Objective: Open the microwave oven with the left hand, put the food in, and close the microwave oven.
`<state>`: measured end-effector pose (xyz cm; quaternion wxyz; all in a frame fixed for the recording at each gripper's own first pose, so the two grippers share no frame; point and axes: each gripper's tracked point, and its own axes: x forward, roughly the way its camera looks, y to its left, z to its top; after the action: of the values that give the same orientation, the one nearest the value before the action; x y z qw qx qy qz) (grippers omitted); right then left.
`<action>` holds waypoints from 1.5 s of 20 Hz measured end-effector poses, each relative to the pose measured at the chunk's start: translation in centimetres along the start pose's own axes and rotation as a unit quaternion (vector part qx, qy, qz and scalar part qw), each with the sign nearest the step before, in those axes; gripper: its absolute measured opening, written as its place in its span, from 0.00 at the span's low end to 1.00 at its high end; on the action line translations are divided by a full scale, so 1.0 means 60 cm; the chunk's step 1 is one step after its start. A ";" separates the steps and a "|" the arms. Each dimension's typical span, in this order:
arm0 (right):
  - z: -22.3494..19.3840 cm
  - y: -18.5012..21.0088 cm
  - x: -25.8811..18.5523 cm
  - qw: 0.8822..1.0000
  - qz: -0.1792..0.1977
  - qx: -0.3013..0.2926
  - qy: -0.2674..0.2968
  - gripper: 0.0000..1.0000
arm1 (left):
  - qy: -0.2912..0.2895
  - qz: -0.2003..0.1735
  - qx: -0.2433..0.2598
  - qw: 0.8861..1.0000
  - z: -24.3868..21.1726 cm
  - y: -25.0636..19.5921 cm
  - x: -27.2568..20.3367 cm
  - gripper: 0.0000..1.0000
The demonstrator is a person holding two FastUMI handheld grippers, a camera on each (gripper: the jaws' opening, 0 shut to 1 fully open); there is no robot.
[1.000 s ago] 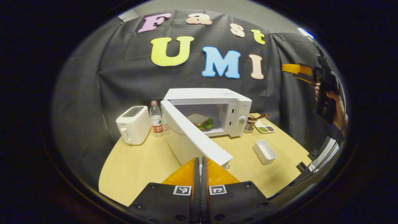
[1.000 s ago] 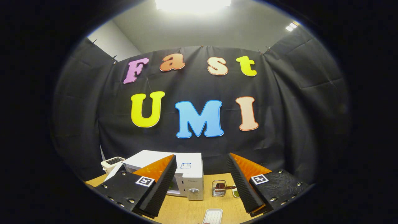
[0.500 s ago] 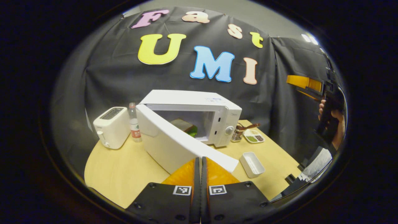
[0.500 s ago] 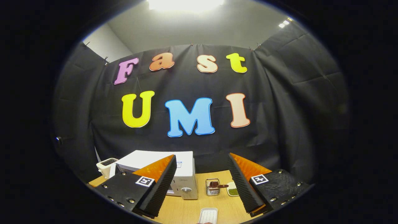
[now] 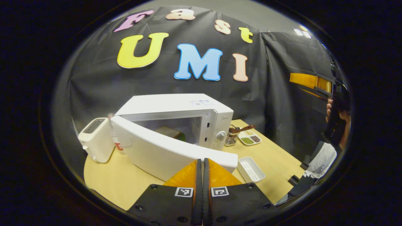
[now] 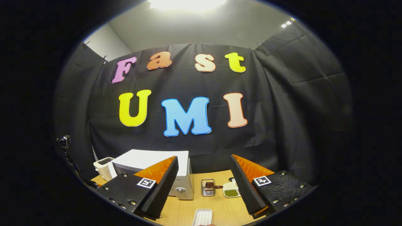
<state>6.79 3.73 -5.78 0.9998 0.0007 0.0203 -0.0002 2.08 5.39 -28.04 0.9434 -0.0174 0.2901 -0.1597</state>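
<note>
- I held the left gripper (image 5: 202, 164) with its fingers pressed together, nothing between them, the tips at the free edge of the microwave door (image 5: 169, 150).
- The door stood partly open, swung out from its hinge on the left.
- The food (image 5: 171, 132), a sandwich, lay inside the microwave oven (image 5: 176, 108), visible over the door's top edge.
- The microwave oven sat on the bench (image 5: 125, 185), with a toaster (image 5: 94, 139) just to its left.
- A white tray (image 5: 250, 169) lay on the bench right of the door; a utensil holder (image 5: 231, 138) stood beside the oven.
- I held the right gripper (image 6: 203, 180) wide apart and empty, raised above the bench.
</note>
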 end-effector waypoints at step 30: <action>-0.037 -0.158 0.058 0.998 -0.060 0.025 0.021 0.97 | 0.024 -0.003 -0.033 0.999 0.087 -0.028 0.238 0.07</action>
<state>10.16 -5.76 -8.18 0.9970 0.0243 0.0417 -0.0608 15.61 -0.94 -31.24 0.9348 -0.0458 0.3174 -0.1528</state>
